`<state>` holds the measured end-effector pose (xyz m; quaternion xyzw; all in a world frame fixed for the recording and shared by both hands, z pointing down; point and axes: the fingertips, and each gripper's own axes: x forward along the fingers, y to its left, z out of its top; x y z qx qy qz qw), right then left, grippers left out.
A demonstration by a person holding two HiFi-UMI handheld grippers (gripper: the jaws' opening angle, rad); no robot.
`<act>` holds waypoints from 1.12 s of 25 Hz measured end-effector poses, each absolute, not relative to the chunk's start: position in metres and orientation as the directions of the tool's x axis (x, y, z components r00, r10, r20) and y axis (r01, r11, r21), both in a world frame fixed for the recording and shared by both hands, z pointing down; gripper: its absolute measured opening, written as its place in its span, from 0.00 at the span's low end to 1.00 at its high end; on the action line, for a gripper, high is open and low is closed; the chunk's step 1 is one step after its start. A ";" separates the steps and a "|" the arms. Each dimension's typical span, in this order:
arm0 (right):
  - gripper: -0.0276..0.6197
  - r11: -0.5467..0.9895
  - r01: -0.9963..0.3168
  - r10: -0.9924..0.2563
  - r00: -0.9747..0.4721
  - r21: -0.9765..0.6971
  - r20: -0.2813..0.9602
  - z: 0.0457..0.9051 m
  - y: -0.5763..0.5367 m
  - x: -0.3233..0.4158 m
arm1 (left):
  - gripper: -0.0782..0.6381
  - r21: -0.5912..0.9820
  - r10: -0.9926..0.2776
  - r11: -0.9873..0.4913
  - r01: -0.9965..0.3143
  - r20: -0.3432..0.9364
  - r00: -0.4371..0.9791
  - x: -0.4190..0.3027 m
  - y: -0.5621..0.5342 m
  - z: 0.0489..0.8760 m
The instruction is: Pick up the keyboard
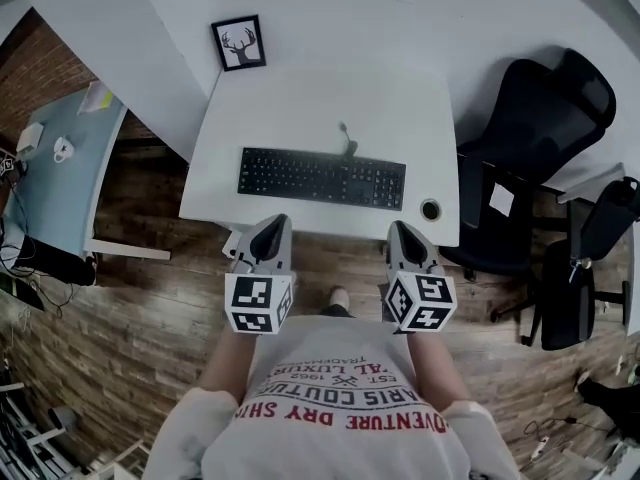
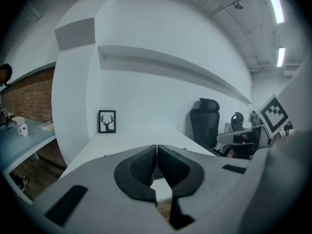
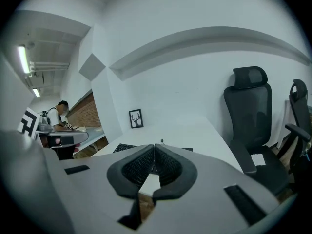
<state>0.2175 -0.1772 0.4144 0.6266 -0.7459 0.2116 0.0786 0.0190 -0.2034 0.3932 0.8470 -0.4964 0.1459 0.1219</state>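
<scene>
Colours: blk keyboard (image 1: 322,177), wht desk (image 1: 300,98).
Left gripper (image 1: 270,230) & right gripper (image 1: 405,233) grey, cubes w/ blk/wht square markers; deer picture (image 1: 239,43) blk frame; chair (image 1: 540,118) blk; floor (image 1: 140,298) brown planks; shirt (image 1: 340,408) wht, red lettering.

Upside-down "EST. 1963" and "DRY" on the shirt (image 1: 340,398)

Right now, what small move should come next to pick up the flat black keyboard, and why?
The left tongs and right tongs are both shut and empty, just short of the front edge of the white desk; the flat black keyboard lies on it beyond them, untouched. So I would probably open both while bringing them forward to the keyboard's two ends.
</scene>
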 end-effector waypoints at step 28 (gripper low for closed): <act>0.08 0.073 -0.959 -0.804 -0.219 -0.275 0.552 0.506 -0.310 0.265 | 0.15 0.133 -0.764 -0.409 -0.903 0.491 0.419 -0.005 -0.369 0.478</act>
